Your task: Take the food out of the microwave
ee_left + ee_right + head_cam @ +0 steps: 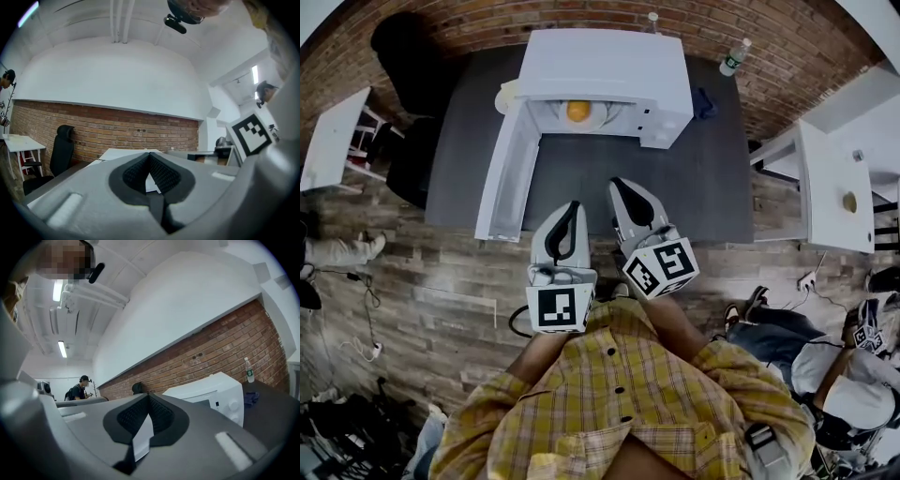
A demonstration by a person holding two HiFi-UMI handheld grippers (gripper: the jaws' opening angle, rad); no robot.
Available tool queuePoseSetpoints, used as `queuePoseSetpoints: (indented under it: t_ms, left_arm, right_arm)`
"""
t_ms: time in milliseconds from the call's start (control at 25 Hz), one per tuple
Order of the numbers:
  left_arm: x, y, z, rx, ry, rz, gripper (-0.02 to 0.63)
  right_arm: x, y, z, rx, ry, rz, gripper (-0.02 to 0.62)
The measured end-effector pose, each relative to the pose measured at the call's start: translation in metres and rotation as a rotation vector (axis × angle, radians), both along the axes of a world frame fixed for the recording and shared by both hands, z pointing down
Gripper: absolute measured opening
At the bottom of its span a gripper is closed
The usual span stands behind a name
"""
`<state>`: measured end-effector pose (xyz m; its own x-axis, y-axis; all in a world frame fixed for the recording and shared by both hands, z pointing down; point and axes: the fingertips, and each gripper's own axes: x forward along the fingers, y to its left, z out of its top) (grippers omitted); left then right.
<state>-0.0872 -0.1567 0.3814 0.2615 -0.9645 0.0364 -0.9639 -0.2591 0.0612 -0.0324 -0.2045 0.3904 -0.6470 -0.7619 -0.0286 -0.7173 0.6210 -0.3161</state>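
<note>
The microwave [605, 70] stands on the dark desk [694, 187] with its door [504, 173] swung open to the left. The food [577, 111], an orange round thing on what seems a pale plate [598, 116], sits inside the cavity. The left gripper [573, 206] and the right gripper [619, 186] hover well short of it, near the person's body, both with jaws clenched together on nothing. To reach in well, the person should probably open the jaws before entering, keep clear of the door, and take the plate by its rim, level, so the food does not roll.
</note>
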Motion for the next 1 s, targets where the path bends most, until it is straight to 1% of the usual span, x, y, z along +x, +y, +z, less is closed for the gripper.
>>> queuePoseSetpoints:
  t_ms: [120, 200, 280, 440, 560, 680, 760, 880, 1000]
  left_arm:
    - [-0.003, -0.011, 0.002, -0.001, 0.001, 0.015, 0.0]
    - [-0.003, -0.019, -0.003, 0.026, 0.004, 0.031, 0.0]
    - [-0.004, -0.024, -0.004, 0.044, -0.004, 0.052, 0.0]
    - [-0.011, -0.034, 0.0, 0.035, -0.001, 0.079, 0.0]
    - [-0.014, -0.042, 0.005, 0.019, -0.004, 0.095, 0.0]
    - [-0.017, -0.048, 0.007, 0.027, -0.019, 0.111, 0.0]
    - [-0.02, -0.051, 0.011, 0.018, -0.016, 0.114, 0.0]
    - [-0.025, -0.056, 0.016, 0.008, -0.023, 0.118, 0.0]
    - [-0.027, -0.06, 0.021, -0.001, -0.028, 0.129, 0.0]
  right_arm:
    - [-0.001, -0.018, 0.016, -0.103, -0.094, 0.002, 0.005]
    - [-0.001, -0.031, 0.028, -0.18, -0.164, 0.001, 0.003]
    - [-0.003, -0.042, 0.041, -0.233, -0.202, 0.016, 0.003]
    - [-0.007, -0.06, 0.066, -0.326, -0.283, 0.046, 0.003]
    - [-0.01, -0.075, 0.081, -0.413, -0.401, 0.037, 0.002]
    - [-0.012, -0.09, 0.094, -0.463, -0.467, 0.037, -0.003]
    - [-0.015, -0.098, 0.102, -0.488, -0.51, 0.034, -0.002]
    - [-0.018, -0.116, 0.122, -0.522, -0.55, 0.048, -0.002]
    - [-0.021, -0.132, 0.15, -0.585, -0.589, 0.06, -0.002]
